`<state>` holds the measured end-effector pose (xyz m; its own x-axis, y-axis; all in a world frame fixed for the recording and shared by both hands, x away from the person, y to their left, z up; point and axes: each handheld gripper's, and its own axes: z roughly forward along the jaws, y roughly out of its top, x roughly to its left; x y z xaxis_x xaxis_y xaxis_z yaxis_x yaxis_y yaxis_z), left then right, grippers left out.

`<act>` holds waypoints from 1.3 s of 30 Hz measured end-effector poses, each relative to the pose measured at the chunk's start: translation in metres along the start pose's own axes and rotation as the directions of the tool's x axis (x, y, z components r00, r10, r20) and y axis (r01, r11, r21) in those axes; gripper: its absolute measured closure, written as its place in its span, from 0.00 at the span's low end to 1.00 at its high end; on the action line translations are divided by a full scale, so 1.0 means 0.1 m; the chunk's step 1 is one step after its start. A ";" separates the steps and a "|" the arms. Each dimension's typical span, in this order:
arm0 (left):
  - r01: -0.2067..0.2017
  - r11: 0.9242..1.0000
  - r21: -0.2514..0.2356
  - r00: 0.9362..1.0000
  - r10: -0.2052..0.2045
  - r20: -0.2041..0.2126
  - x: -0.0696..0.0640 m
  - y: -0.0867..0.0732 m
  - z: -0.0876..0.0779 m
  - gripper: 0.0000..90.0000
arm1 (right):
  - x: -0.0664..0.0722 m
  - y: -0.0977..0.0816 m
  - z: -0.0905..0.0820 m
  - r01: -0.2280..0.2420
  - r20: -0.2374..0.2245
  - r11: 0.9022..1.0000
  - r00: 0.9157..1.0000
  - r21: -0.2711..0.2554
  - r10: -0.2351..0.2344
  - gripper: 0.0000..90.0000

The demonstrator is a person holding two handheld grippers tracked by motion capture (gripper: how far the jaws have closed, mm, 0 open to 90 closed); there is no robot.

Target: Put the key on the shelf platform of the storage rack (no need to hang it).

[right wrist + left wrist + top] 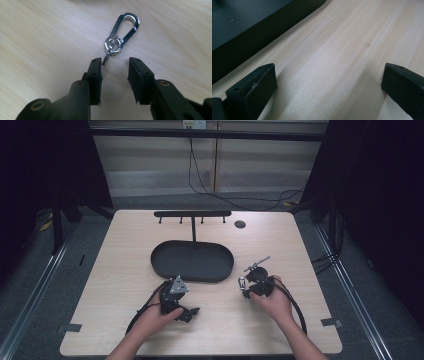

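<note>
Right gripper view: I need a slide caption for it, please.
Open right gripper poised over a silver carabiner clip lying on the wooden table.

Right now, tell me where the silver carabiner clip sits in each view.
High view: the carabiner clip lies on the table, just left of the right gripper.
Left gripper view: not in this picture.
Right gripper view: upper centre, just beyond the open jaws.
Shared landmark: the pale wooden table.
</note>
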<state>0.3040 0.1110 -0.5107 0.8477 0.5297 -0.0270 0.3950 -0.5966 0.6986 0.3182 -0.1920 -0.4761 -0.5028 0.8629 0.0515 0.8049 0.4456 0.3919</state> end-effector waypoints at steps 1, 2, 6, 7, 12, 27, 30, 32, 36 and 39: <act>-0.001 1.000 0.000 1.000 0.001 -0.003 0.00 0.00 0.00 0.00 | -0.01 0.00 0.00 -0.004 -0.001 1.000 1.000 0.001 0.004 0.68; 0.000 1.000 0.000 1.000 0.000 0.000 0.00 0.00 0.00 0.00 | -0.02 0.01 0.00 -0.001 0.001 1.000 1.000 -0.005 0.001 0.68; 0.000 1.000 0.000 1.000 0.000 -0.003 0.00 0.00 0.00 0.00 | -0.06 0.06 -0.01 -0.019 -0.008 0.999 1.000 -0.025 0.019 0.72; 0.000 1.000 0.000 1.000 0.000 -0.003 0.00 0.00 0.00 0.00 | -0.06 0.08 -0.01 -0.013 -0.004 1.000 1.000 -0.023 0.013 0.73; -0.001 1.000 0.000 1.000 0.001 -0.003 0.00 0.00 0.00 0.00 | -0.02 0.17 -0.01 -0.003 -0.018 1.000 1.000 -0.004 0.003 0.90; 0.000 1.000 0.000 1.000 0.000 -0.003 0.00 0.00 0.00 0.00 | 0.02 0.39 -0.33 0.026 -0.013 1.000 1.000 -0.015 -0.026 1.00; 0.005 1.000 -0.003 1.000 -0.005 -0.004 0.00 0.00 0.00 0.00 | 0.02 0.44 -0.42 0.030 -0.026 0.999 0.999 -0.018 -0.031 1.00; 0.009 1.000 -0.006 1.000 -0.009 -0.003 -0.01 0.00 0.00 0.00 | 0.03 0.48 -0.46 0.039 -0.024 0.999 0.999 -0.016 -0.039 1.00; 0.001 1.000 -0.004 1.000 -0.001 -0.005 0.00 0.00 0.00 0.00 | 0.05 0.54 -0.53 0.052 -0.023 0.999 0.998 -0.013 -0.053 1.00; 0.002 1.000 -0.005 1.000 -0.003 -0.005 0.00 0.00 0.00 0.00 | 0.08 0.59 -0.57 0.059 -0.028 0.998 0.998 -0.008 -0.059 1.00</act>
<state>0.3039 0.1106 -0.5108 0.8450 0.5343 -0.0252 0.3955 -0.5925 0.7018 0.3443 -0.1726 -0.4002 -0.5581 0.8280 0.0537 0.7714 0.4939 0.4013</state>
